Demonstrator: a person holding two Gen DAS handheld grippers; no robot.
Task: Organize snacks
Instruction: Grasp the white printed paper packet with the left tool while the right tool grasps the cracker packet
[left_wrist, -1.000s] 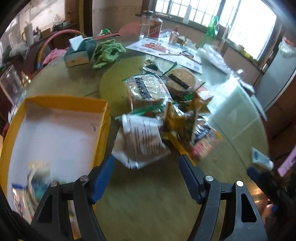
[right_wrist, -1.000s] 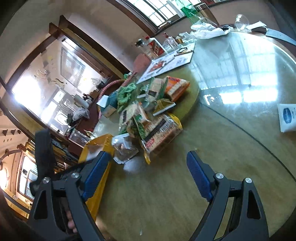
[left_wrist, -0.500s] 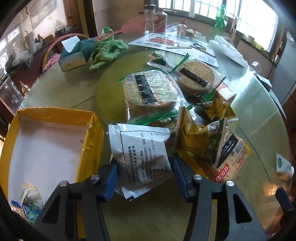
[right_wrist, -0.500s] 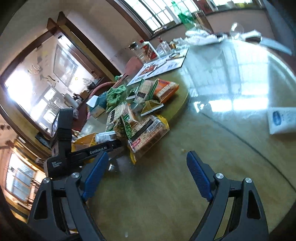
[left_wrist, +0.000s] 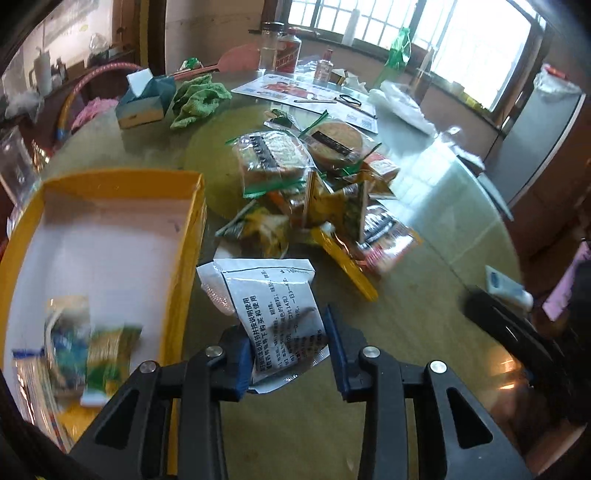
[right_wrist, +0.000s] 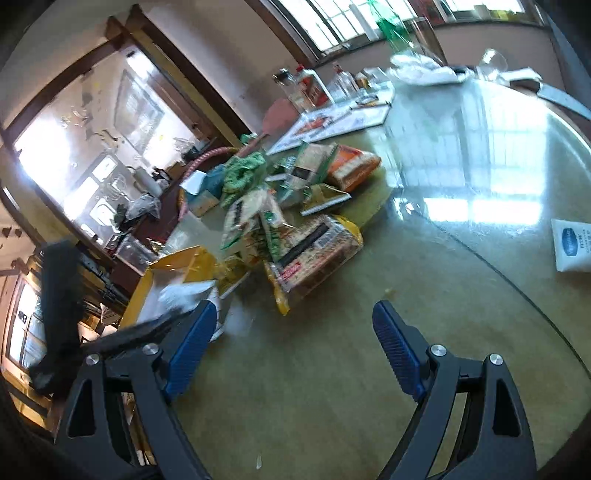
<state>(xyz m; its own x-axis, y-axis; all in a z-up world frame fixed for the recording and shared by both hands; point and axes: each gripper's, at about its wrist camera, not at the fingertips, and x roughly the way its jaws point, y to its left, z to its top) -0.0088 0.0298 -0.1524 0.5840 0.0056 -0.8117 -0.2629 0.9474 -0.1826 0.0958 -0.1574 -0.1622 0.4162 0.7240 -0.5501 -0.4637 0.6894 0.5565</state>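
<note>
My left gripper (left_wrist: 290, 349) is shut on a white snack packet with black print (left_wrist: 273, 306), held just above the table beside the yellow box (left_wrist: 184, 258). The box has a white floor and holds a few small snack packs (left_wrist: 74, 343) at its near end. A pile of snack bags (left_wrist: 325, 206) lies on the round table beyond the packet. My right gripper (right_wrist: 291, 343) is open and empty over bare tabletop, with the same pile (right_wrist: 303, 236) ahead of it, the yellow box (right_wrist: 173, 266) at its left, and the white packet (right_wrist: 184, 295) showing blurred.
A tissue box (left_wrist: 144, 103) and green cloth (left_wrist: 199, 99) sit at the far left of the table. Bottles (left_wrist: 284, 51) and a printed sheet (left_wrist: 306, 92) stand at the back. A small white pouch (right_wrist: 572, 247) lies at the right.
My left gripper has closed on the white packet and lifted it back toward the yellow box's side. The right gripper stayed open and shifted slightly.
</note>
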